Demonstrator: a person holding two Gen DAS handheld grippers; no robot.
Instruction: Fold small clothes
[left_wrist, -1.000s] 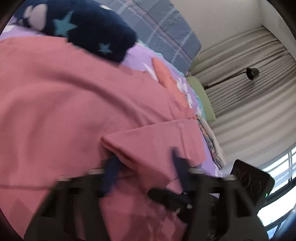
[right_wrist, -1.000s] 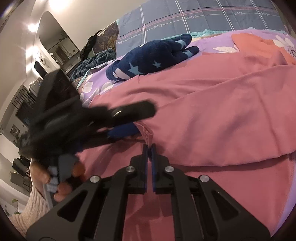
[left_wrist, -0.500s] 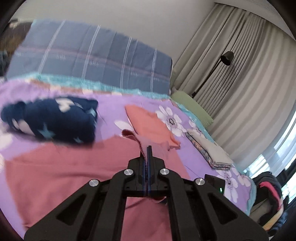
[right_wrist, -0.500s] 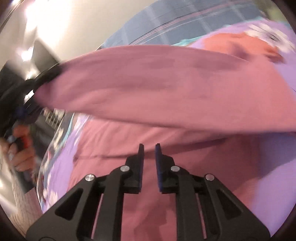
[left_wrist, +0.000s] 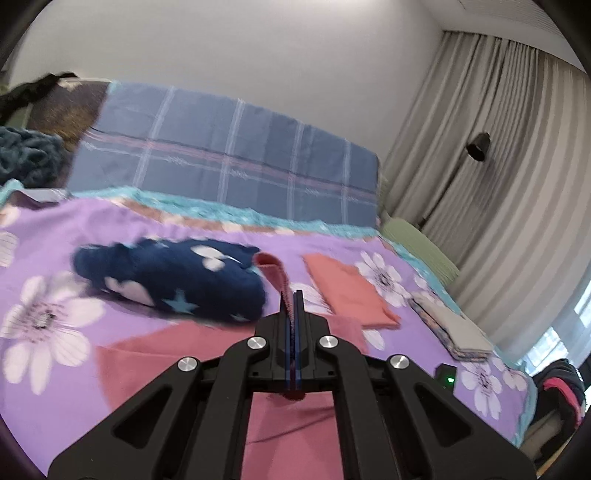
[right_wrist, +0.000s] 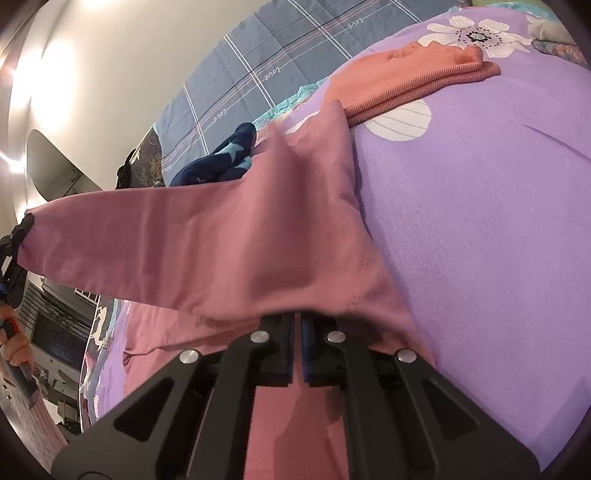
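Pink garment (left_wrist: 173, 354) pinched in closed left tongs (left_wrist: 294, 295); right tongs (right_wrist: 297, 318) closed, tips hidden under its cloth.

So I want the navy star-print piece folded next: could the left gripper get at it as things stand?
Probably not yet. The left gripper is shut on the pink garment, whose lifted edge hangs between it and the navy star-print piece. It would have to let go first; otherwise the way looks free.

I count one dusty-pink cotton garment (left_wrist: 177, 354), one folded coral knit piece (left_wrist: 347, 291) and one navy fleece bundle with stars (left_wrist: 173, 280) on my bed. One folded patterned stack (left_wrist: 450, 328), one floor lamp (left_wrist: 478, 146), one blue plaid quilt (left_wrist: 225, 162).
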